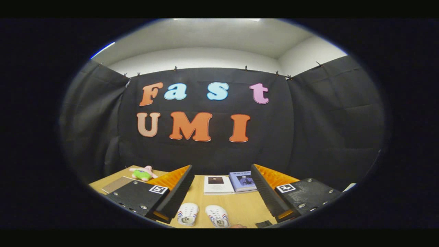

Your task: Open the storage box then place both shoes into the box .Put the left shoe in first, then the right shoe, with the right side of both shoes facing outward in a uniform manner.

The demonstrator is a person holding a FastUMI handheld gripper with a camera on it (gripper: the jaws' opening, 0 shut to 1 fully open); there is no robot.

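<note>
Gripper (221,192) wide open, holding nothing; left shoe (188,214) and right shoe (217,216) side by side on table (240,206), between fingers; probably at the start; box to find next.

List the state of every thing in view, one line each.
gripper: open, fingers spread wide, holding nothing
left-hand shoe: on the table between the fingers, upright, toe pointing away
right-hand shoe: beside it, upright, not touched
white book: closed, flat on the table
blue book: closed, flat, beside the white one
plush toy: lying on the table
</note>
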